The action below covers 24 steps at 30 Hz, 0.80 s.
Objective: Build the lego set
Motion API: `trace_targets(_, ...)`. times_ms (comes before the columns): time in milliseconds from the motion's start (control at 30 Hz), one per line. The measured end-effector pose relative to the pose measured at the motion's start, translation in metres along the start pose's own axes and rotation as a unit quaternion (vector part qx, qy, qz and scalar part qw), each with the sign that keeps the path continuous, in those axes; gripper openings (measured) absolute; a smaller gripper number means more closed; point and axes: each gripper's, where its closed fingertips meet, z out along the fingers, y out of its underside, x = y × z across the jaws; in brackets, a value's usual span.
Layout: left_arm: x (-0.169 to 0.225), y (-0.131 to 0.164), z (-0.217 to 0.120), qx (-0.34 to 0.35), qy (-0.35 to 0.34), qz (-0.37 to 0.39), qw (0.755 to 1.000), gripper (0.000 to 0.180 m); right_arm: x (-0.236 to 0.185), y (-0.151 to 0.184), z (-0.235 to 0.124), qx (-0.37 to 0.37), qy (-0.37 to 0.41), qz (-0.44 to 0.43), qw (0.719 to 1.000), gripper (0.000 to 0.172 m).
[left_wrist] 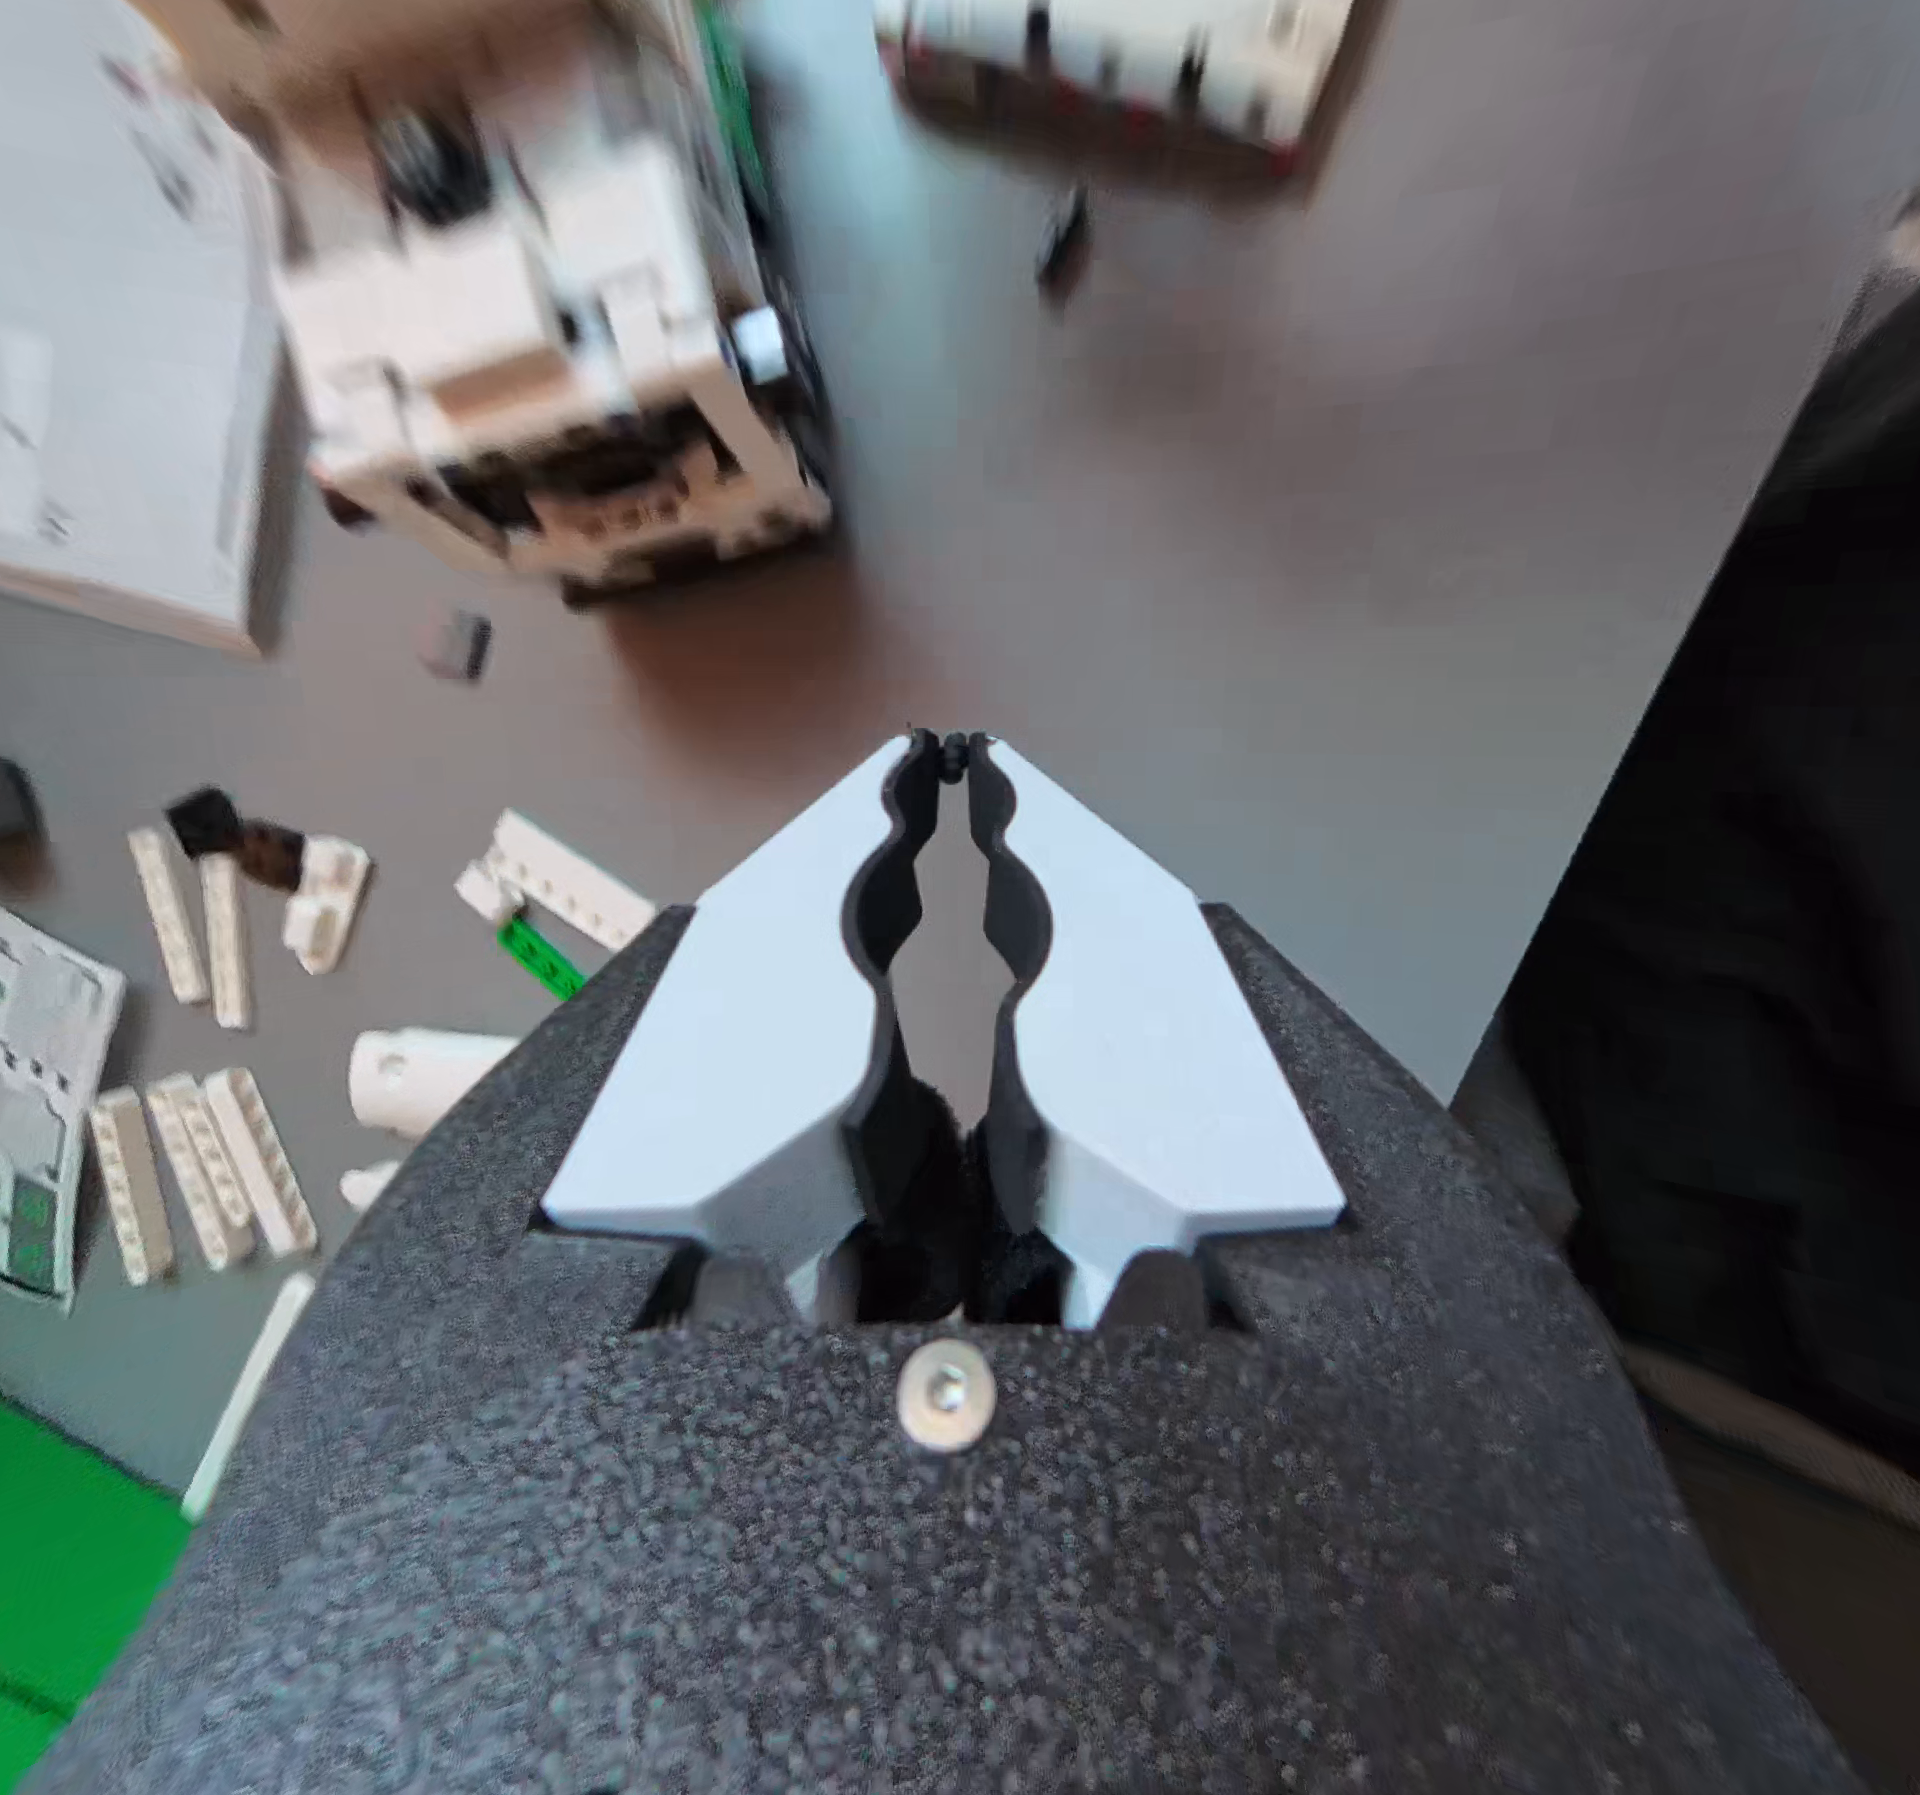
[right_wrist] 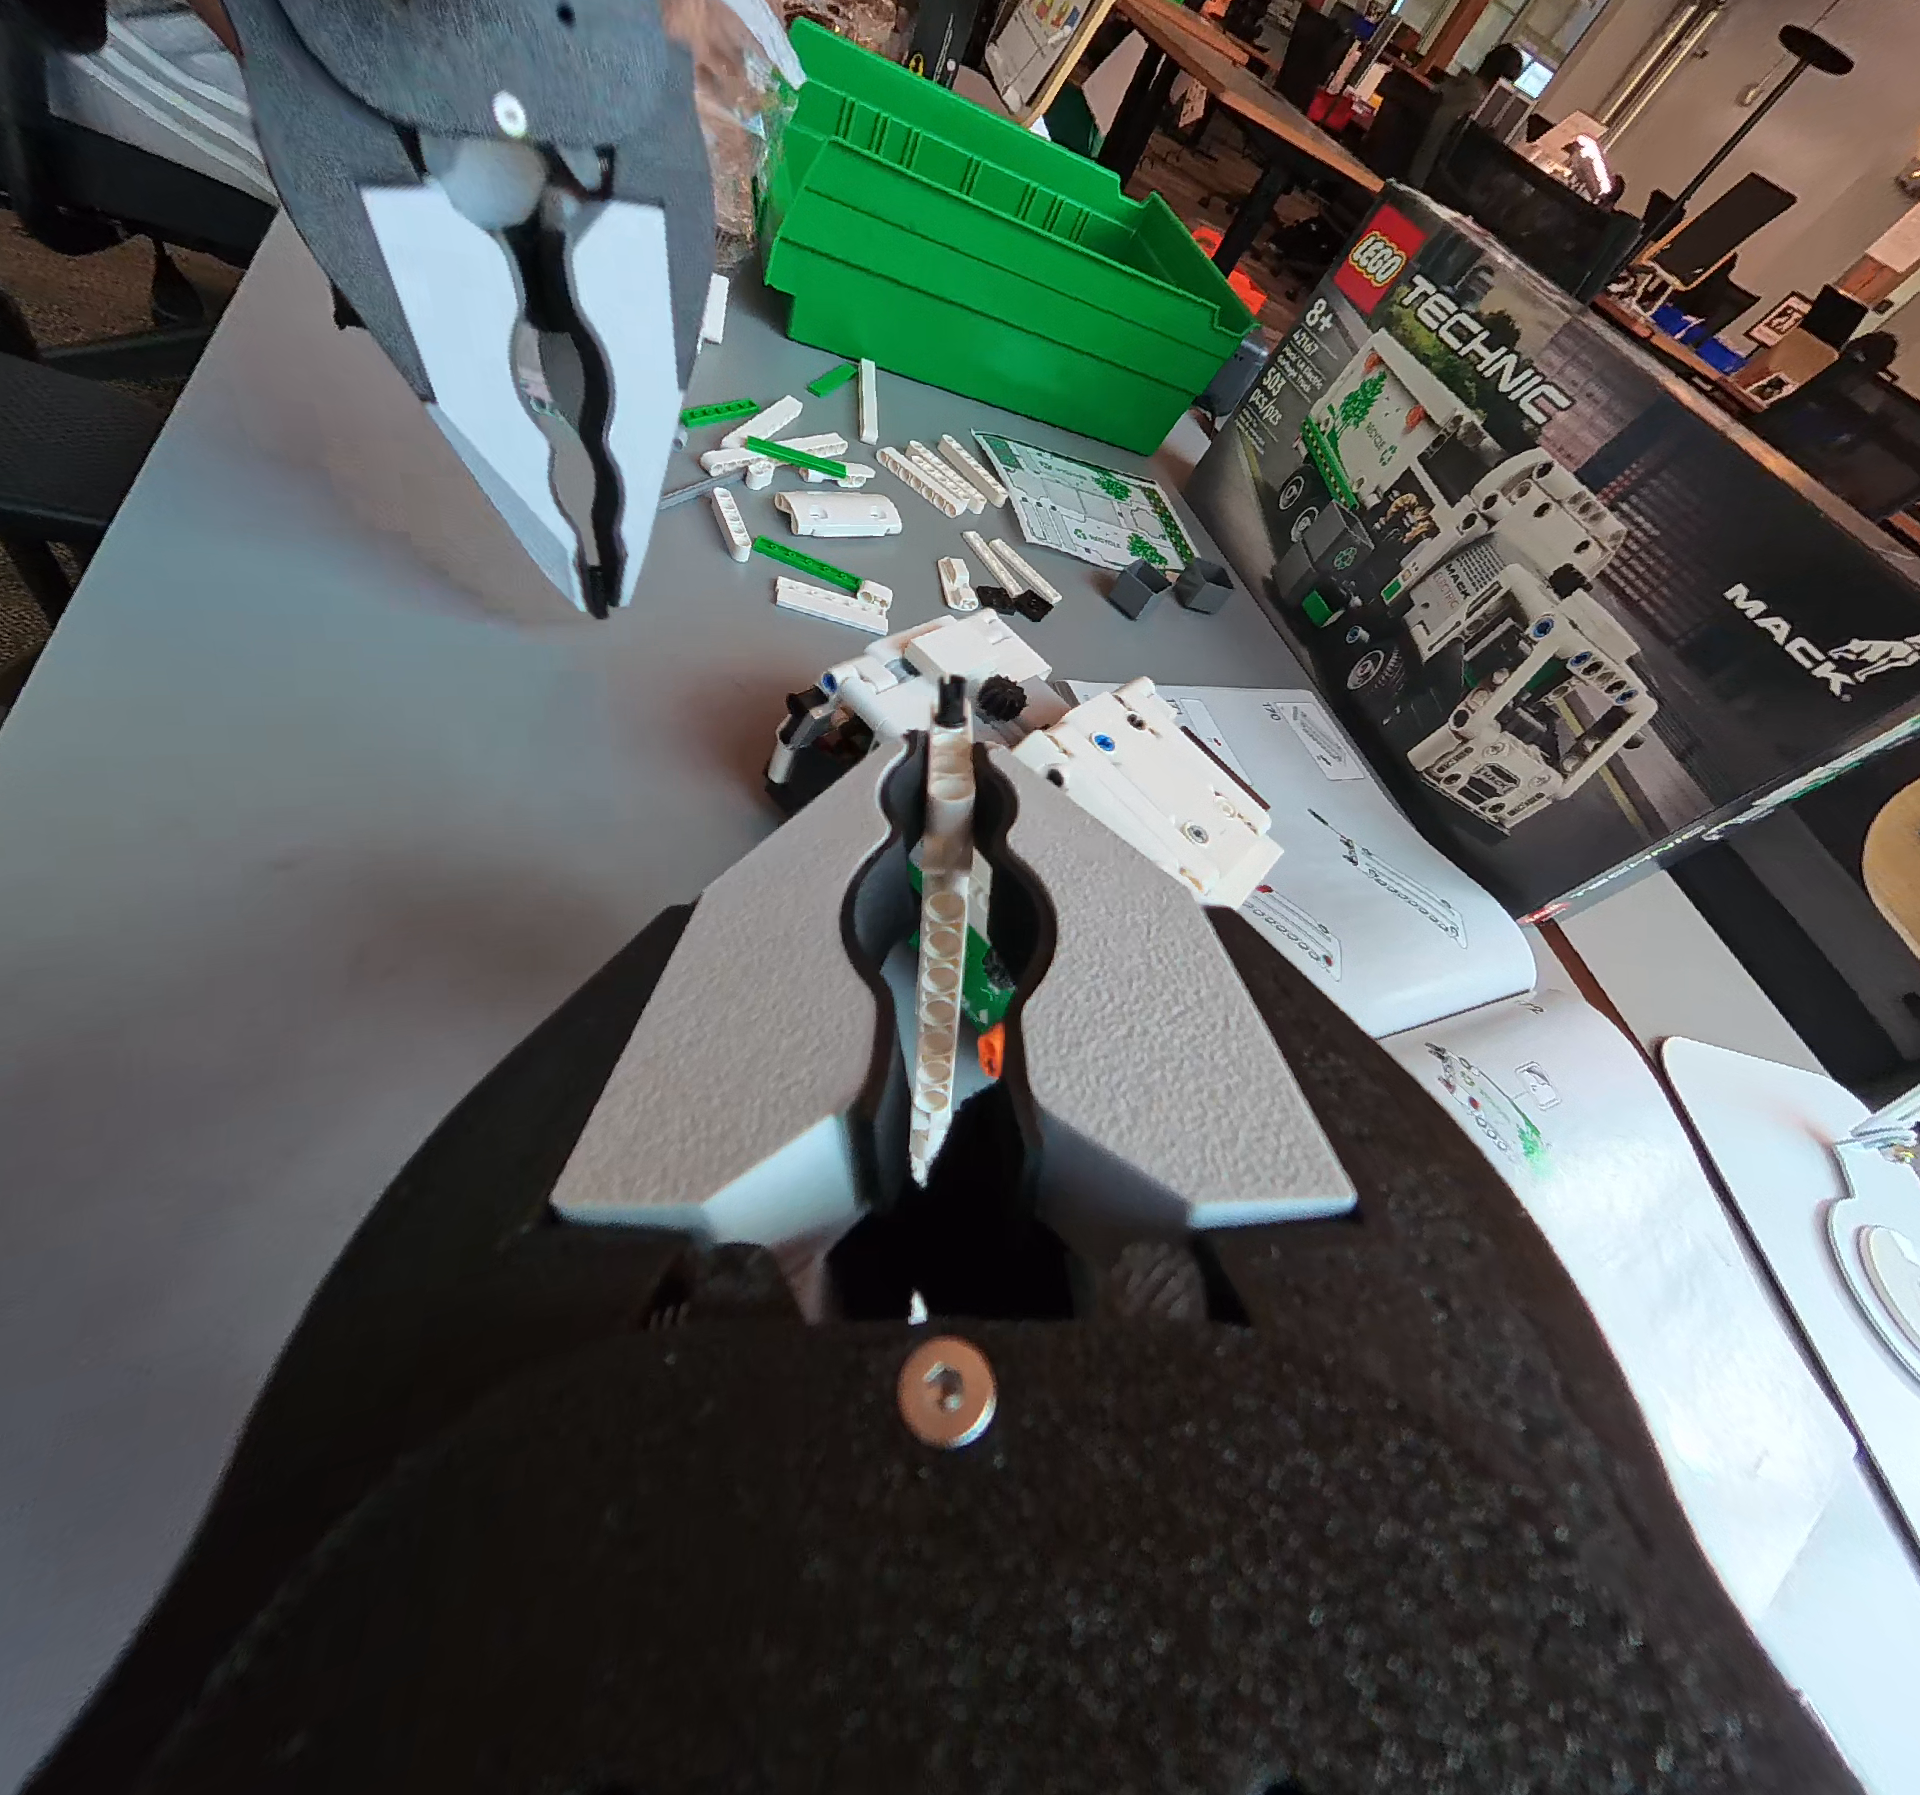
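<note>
so far a part-built white toy truck point(right_wrist: 1039, 737) sits on the grey table point(right_wrist: 312, 810) beside an open instruction booklet point(right_wrist: 1382, 872) — many loose white and green beams point(right_wrist: 821, 540) lie unused near a green bin point(right_wrist: 987, 270). the right gripper point(right_wrist: 951, 758) is clamped on a long white beam with holes point(right_wrist: 945, 914), a black pin point(right_wrist: 948, 696) at its tip. the left gripper point(left_wrist: 948, 753) hangs above bare table, tips pinching a tiny black pin point(left_wrist: 951, 758) — the building looks well short of finished.

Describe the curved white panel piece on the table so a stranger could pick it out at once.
Start at the green bin on the grey table; loose pieces lie in front of it. Among them the white panel is broad, rounded and shell-like, while its neighbours are thin straight beams.
</note>
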Motion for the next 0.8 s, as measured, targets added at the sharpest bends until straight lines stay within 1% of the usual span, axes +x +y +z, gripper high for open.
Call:
trace_targets(33,0.0,-0.019,-0.008,0.052,-0.006,-0.002,0.999,0.004,0.001,0.0,0.0,0.002,0.002,0.001,1.0,0.006)
trace_targets(67,-0.001,-0.039,-0.017,0.106,-0.015,-0.008,0.994,0.004,0.003,-0.001,-0.001,0.007,0.008,-0.003,1.0,0.005)
trace_targets(133,-0.002,-0.076,-0.038,0.211,-0.022,-0.039,0.976,0.004,0.004,-0.006,-0.002,0.02,0.034,-0.037,0.999,0.006)
trace_targets(200,-0.004,-0.101,-0.053,0.287,-0.02,-0.097,0.953,0.004,0.003,-0.01,-0.003,0.021,0.078,-0.119,0.99,0.006)
trace_targets(267,-0.011,-0.115,-0.062,0.338,-0.028,-0.156,0.928,0.004,-0.002,-0.015,-0.002,0.016,0.123,-0.21,0.97,0.006)
trace_targets(333,-0.008,-0.124,-0.063,0.373,-0.004,-0.197,0.907,0.004,-0.01,-0.019,0.0,0.013,0.144,-0.261,0.955,0.006)
trace_targets(433,-0.004,-0.132,-0.061,0.413,0.014,-0.234,0.88,0.004,-0.014,-0.025,0.002,0.012,0.162,-0.278,0.947,0.006)
trace_targets(467,-0.004,-0.132,-0.06,0.42,0.005,-0.237,0.876,0.004,-0.014,-0.026,0.002,0.013,0.167,-0.285,0.944,0.006)
trace_targets(567,-0.003,-0.13,-0.054,0.413,-0.052,-0.21,0.885,0.003,-0.017,-0.023,0.005,0.008,0.163,-0.295,0.941,0.006)
trace_targets(667,-0.004,-0.124,-0.05,0.386,-0.127,-0.156,0.901,0.004,-0.017,-0.023,0.005,0.012,0.161,-0.291,0.943,0.006)
trace_targets(800,-0.002,-0.121,-0.048,0.374,-0.174,-0.101,0.905,0.004,-0.02,-0.024,0.005,0.019,0.152,-0.3,0.942,0.006)
